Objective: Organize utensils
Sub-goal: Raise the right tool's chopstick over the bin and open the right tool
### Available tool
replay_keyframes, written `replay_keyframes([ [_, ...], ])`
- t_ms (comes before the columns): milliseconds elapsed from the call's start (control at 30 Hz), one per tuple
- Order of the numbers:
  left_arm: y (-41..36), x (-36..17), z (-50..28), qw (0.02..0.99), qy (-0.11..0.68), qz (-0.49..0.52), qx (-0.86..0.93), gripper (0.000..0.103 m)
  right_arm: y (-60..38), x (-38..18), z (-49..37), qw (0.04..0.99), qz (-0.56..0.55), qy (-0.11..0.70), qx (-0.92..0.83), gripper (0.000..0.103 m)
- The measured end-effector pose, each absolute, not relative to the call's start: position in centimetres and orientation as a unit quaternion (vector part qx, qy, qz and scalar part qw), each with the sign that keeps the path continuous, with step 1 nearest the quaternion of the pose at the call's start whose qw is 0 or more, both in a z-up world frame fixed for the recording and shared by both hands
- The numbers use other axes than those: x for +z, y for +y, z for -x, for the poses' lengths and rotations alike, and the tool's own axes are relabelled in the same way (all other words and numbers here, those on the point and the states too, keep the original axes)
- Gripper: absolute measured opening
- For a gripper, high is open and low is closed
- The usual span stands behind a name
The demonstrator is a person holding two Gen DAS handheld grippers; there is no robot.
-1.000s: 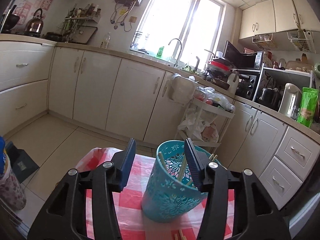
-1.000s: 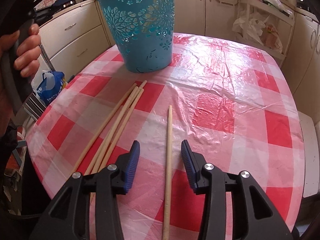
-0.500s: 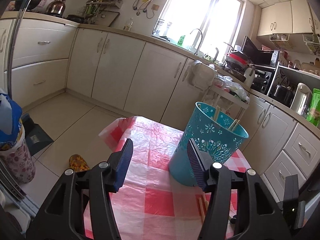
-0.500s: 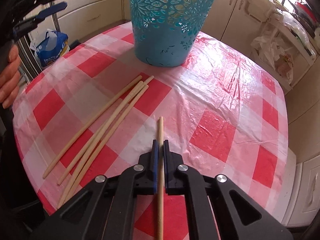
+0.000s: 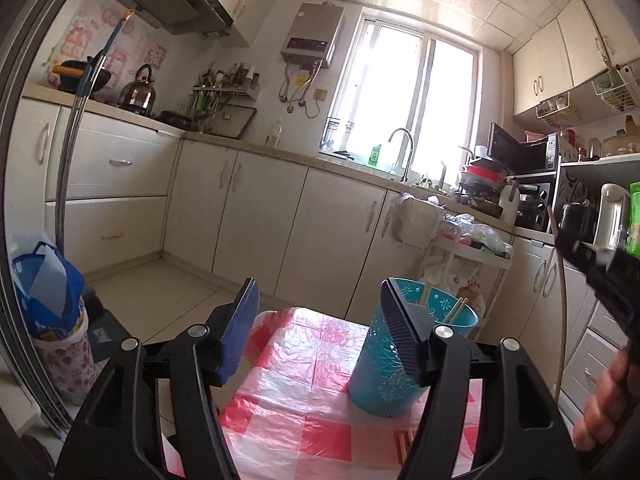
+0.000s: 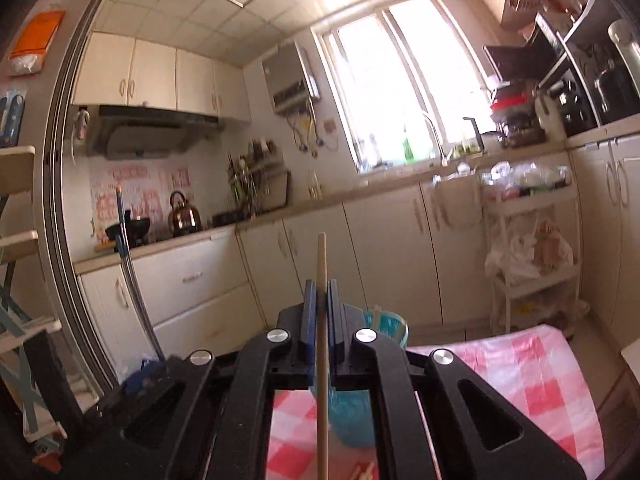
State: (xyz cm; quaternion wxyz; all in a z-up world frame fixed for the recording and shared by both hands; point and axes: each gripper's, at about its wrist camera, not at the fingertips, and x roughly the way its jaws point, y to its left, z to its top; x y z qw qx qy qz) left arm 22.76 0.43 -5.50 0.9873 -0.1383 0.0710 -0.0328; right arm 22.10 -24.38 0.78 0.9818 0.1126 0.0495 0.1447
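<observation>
The left gripper (image 5: 320,332) hangs over the near left part of the red-checked table (image 5: 304,364) with its jaws wide apart and nothing between them. It sits just left of the teal holder (image 5: 384,384), whose wall is partly hidden behind the right-hand finger, probably so it can steady the holder when something is dropped in. The holder stands upright on the cloth. A few pale chopsticks (image 5: 456,310) lean inside it, their tips showing above the rim. On the cloth near the bottom edge, the ends of more loose sticks (image 5: 404,446) lie flat, so the job looks only partly done.

Further right, the right gripper (image 6: 320,284) is clamped on a single chopstick (image 6: 322,264). The stick runs along the fingers, with its far tip poking out past them and its near end trailing back toward the camera. That lengthwise hold suits tipping it end-first into the holder. In the right wrist view the holder (image 6: 390,326) peeks out just beyond and below the closed jaws. How high the stick is above the rim is hard to judge through this lens.
</observation>
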Motion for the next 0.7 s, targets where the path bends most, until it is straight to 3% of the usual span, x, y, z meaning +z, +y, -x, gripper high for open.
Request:
replay_keyframes([
  [167, 0.5, -5.3, -23.1, 0.985, 0.077, 0.150, -0.031, 0.061, -24.7, 3.6, -24.3, 0.980, -0.138, -0.019, 0.139, 0.006],
  [700, 0.3, -4.2, -24.2, 0.981, 0.079, 0.170, -0.044, 0.061, -25.1, 1.8, -32.3, 0.970, -0.196, -0.065, 0.127, 0.006],
])
